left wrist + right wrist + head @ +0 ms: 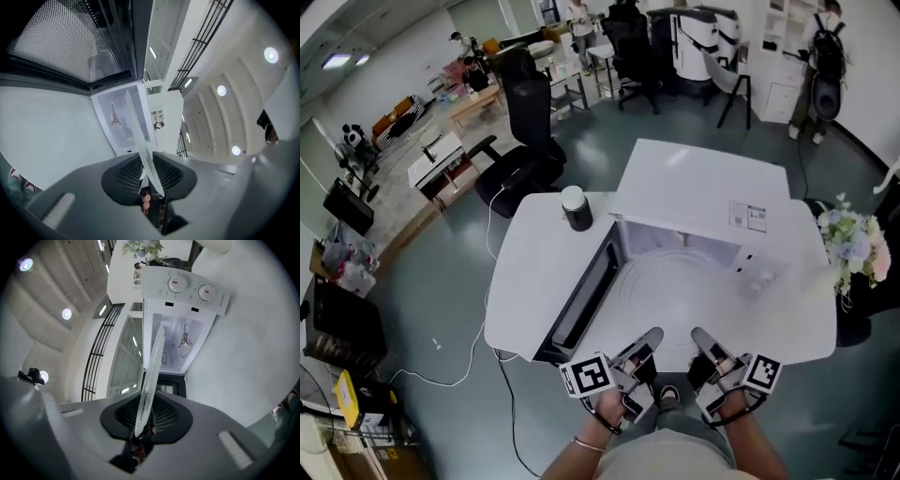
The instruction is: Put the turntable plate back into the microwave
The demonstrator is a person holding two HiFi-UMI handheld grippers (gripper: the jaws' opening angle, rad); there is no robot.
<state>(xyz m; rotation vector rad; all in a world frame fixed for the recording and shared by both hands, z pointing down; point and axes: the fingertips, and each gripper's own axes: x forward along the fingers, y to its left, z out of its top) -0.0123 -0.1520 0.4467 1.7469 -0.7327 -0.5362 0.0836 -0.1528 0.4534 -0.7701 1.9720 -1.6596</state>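
plate: clear round glass turntable plate (675, 286) held level above the white table (534, 281), just in front of the open cavity of the white microwave (703, 183); whether its far rim is past the cavity mouth, cannot tell
left gripper (649, 339): jaws clamped on the plate's near-left rim; in the left gripper view the plate (145, 154) runs edge-on between the pads of the left gripper (150, 174)
right gripper (703, 339): jaws clamped on the near-right rim; in the right gripper view the plate (151, 376) sits edge-on between the pads of the right gripper (146, 417)
grip spacing: both grippers side by side on the edge nearest the person, pointing level at the microwave
microwave door: dark-windowed door with perforated mesh (586, 300) swung fully open to the left; fills the top left of the left gripper view (70, 42)
cavity: white interior, lit; small three-armed hub on its floor (114, 119), also in the right gripper view (185, 341); plate not seated on it
controls: white panel with two round dials (190, 287) beside the cavity
other: black cylinder with a white lid (576, 208) upright on the table left of the microwave; pale flower bunch (853, 244) at the table's right end
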